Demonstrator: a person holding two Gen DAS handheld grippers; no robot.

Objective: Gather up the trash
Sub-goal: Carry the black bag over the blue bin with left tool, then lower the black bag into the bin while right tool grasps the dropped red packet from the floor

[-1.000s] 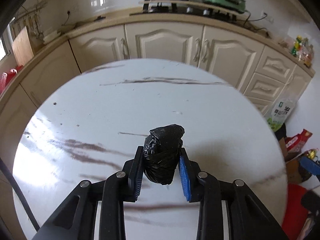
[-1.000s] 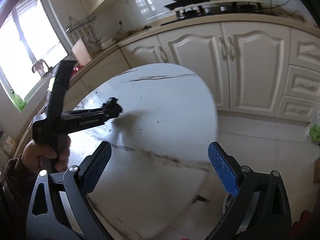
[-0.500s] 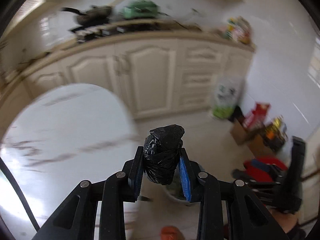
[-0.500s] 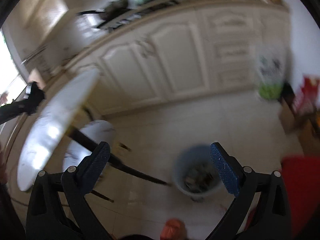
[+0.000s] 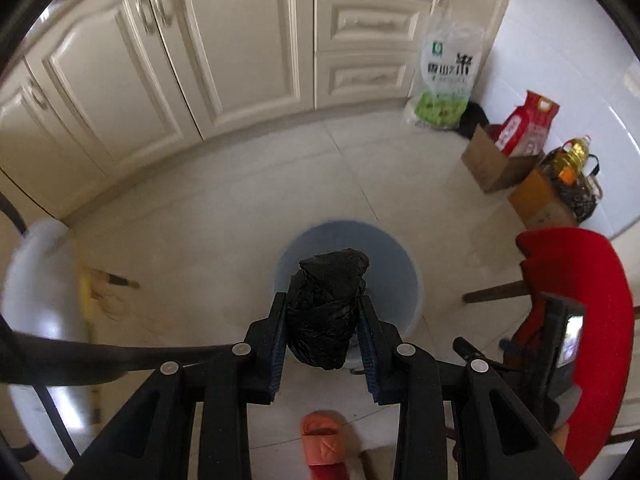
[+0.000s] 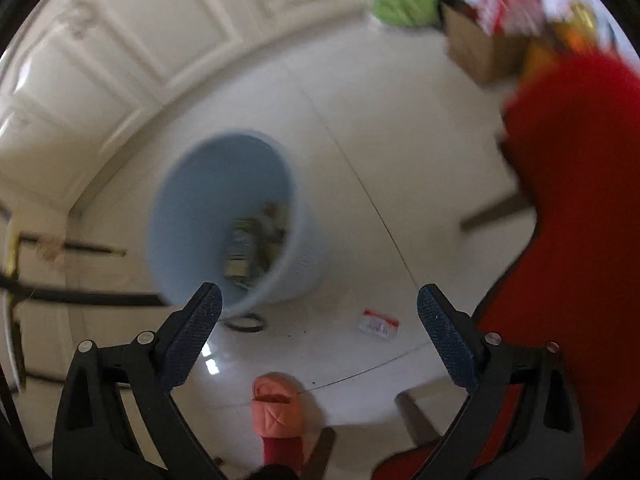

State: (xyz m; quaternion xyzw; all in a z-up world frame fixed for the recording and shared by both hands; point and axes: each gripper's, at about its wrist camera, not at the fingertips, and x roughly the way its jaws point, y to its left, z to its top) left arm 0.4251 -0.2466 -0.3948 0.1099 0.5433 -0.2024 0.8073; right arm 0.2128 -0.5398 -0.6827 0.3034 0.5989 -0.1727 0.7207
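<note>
My left gripper (image 5: 323, 334) is shut on a crumpled black plastic bag (image 5: 326, 308) and holds it above a light blue trash bin (image 5: 394, 272) on the floor. The bin also shows in the right wrist view (image 6: 188, 216), with several pieces of rubbish at its bottom. My right gripper (image 6: 318, 316) is open and empty, above the floor to the right of the bin. A small red and white wrapper (image 6: 378, 324) lies on the floor between its fingers.
Cream cabinets (image 5: 240, 40) run along the back. A rice bag (image 5: 444, 76), cardboard boxes (image 5: 490, 162) and an oil bottle (image 5: 574, 156) stand at the right wall. A red chair (image 5: 588, 312) is at the right. An orange slipper (image 5: 324, 440) is below. The white table edge (image 5: 36, 280) is left.
Both grippers swung away from the round table and down toward the floor. The bin is now right under the bag in my left gripper. The grip on the bag is unchanged.
</note>
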